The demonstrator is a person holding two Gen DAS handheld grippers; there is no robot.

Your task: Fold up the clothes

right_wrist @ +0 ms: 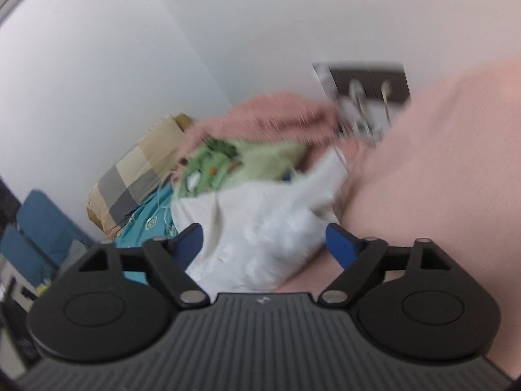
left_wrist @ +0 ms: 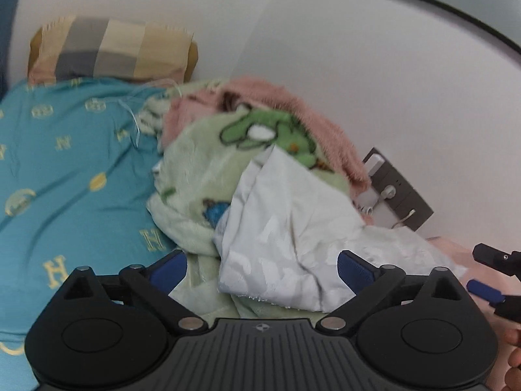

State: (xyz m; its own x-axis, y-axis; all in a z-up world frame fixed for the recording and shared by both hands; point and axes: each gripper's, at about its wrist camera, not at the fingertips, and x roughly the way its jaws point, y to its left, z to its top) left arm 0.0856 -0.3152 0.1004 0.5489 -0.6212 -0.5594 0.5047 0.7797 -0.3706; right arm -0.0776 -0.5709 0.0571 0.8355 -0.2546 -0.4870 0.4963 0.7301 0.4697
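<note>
Two hand-held grippers, left (left_wrist: pixel 262 268) and right (right_wrist: pixel 263 244), released | white garment (left_wrist: pixel 293 228): light, limp | grasp hem corners on bed (left_wrist: pixel 65 169)

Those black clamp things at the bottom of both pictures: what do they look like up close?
Each is matte black plastic. The left gripper and right gripper share a ribbed grey-black base bearing a small round emblem, two rounded lobes with circular discs, silver pivot pins, and jointed links ending in blue pads. No cables or sleeves show.
</note>
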